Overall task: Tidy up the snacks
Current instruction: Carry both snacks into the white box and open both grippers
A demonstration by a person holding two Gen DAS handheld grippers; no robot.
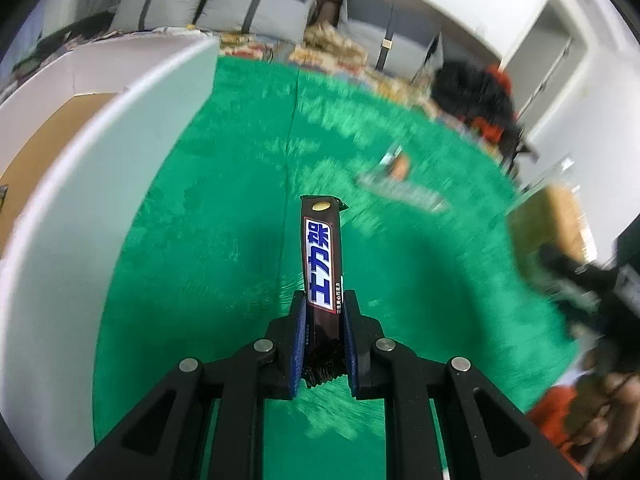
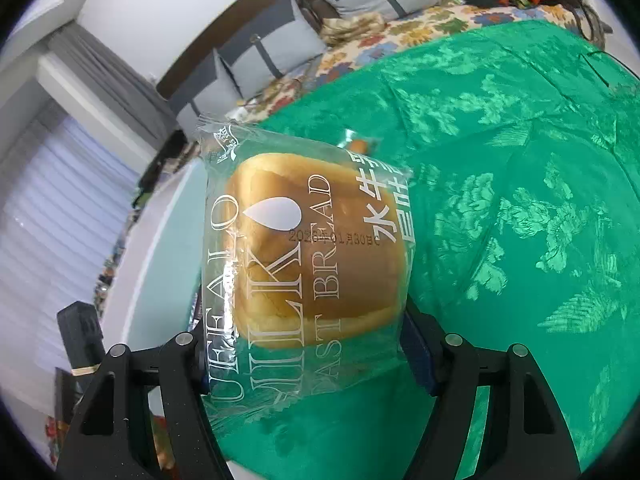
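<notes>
Left gripper (image 1: 322, 320) pinches dark-brown wrapped chocolate bar (image 1: 322, 256); right gripper (image 2: 308, 344) clamps clear-bagged bread loaf (image 2: 308, 248); both above green patterned cloth (image 1: 224, 200), unplaced; 1 blurry packet (image 1: 404, 190) left.

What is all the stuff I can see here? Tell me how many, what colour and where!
candy bar: one, dark brown with a blue and white label, sticking out of the left claw
bread: one, golden brown in a clear bag with white letters, in the right claw
green cloth: one, shiny green with a leaf pattern, spread under everything
white box: one, white outside and brown inside, at the left edge of the cloth
wrapped snack: one, blurred, clear and orange, lying on the cloth farther off
flowered cloth: one, many colours, behind the green cloth
cushions: several, grey, along the back
left claw: one, black with blue pads, shut on the candy bar
right claw: one, black, shut on the bread
</notes>
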